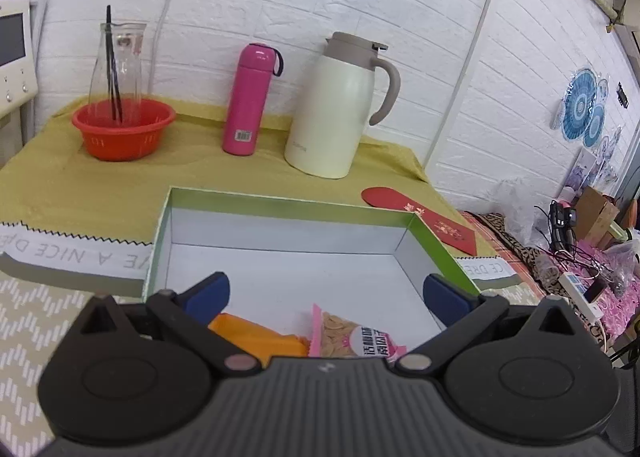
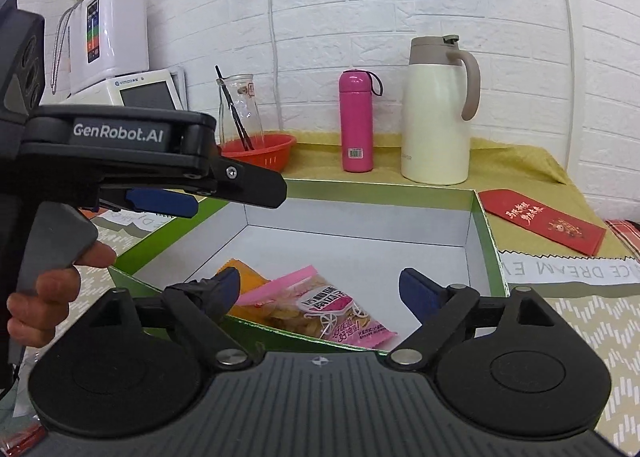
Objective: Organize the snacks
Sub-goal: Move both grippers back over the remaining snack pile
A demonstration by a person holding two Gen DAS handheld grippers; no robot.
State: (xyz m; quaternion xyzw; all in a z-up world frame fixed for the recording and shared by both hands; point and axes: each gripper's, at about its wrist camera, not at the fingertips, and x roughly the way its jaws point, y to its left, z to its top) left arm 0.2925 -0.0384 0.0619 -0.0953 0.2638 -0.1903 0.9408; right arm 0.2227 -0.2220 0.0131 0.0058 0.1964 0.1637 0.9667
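A shallow box [image 1: 288, 207] [image 2: 384, 193] with green walls and a white floor lies on the table. Inside it, near the front, rest an orange snack packet [image 1: 260, 339] [image 2: 250, 275] and a pink-edged packet of nuts [image 1: 348, 335] [image 2: 320, 307]. My left gripper [image 1: 326, 291] hangs open over the box's near end, its blue pads wide apart above the packets, touching neither. My right gripper [image 2: 320, 289] is open too, over the front wall, with the pink packet lying below between its fingers. The left gripper [image 2: 192, 197] also shows from the side in the right wrist view, held by a hand [image 2: 44, 297].
Behind the box stand a red bowl [image 1: 124, 127] holding a glass carafe [image 1: 118, 65], a pink flask [image 1: 248, 99] and a cream thermos jug [image 1: 340, 105]. A red envelope [image 1: 424, 223] lies at the right. White appliances [image 2: 116, 41] stand at the back left; clutter and cables [image 1: 580, 257] lie off the right edge.
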